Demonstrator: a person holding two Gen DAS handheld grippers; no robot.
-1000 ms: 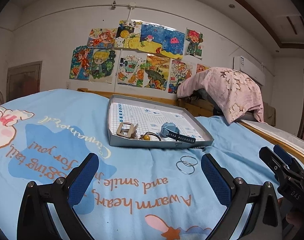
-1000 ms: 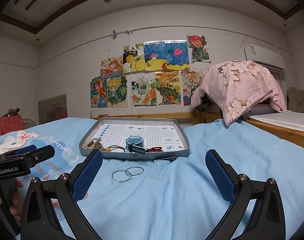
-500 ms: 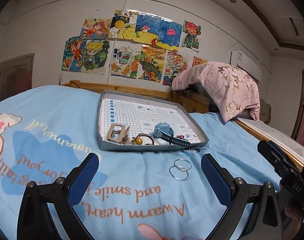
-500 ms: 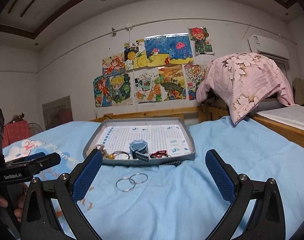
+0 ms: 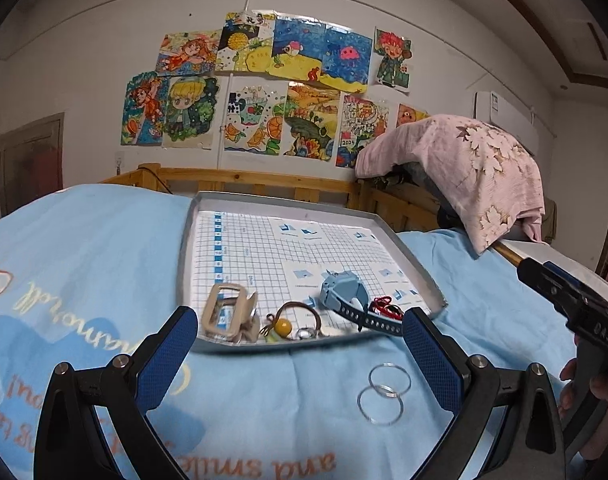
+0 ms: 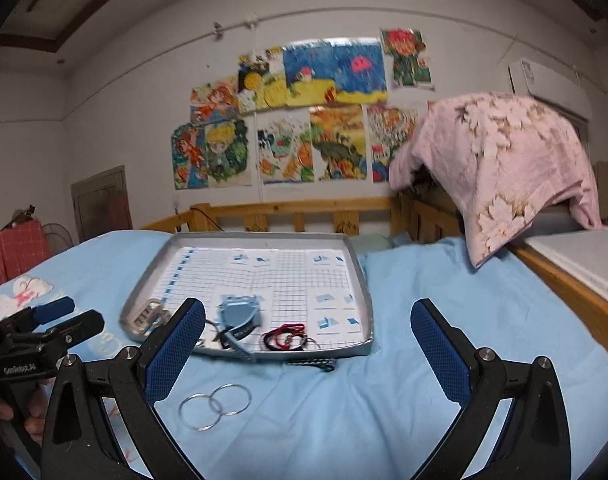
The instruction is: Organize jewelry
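Both the left gripper (image 5: 300, 344) and right gripper (image 6: 308, 340) are wide open and empty. The thin rings (image 5: 384, 392) lie flat near the tray (image 5: 186, 248), so fingers might slip and poke the sheet (image 5: 84, 240)

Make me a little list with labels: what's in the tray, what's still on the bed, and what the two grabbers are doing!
surface: blue bedsheet
tray: grey tray lying on the sheet
in tray: beige hair clip, yellow-bead cord, blue watch, red and black cords
outside tray: two silver rings on the sheet, overlapping
left gripper: open, empty
right gripper: open, empty
left to do: rings not yet in tray
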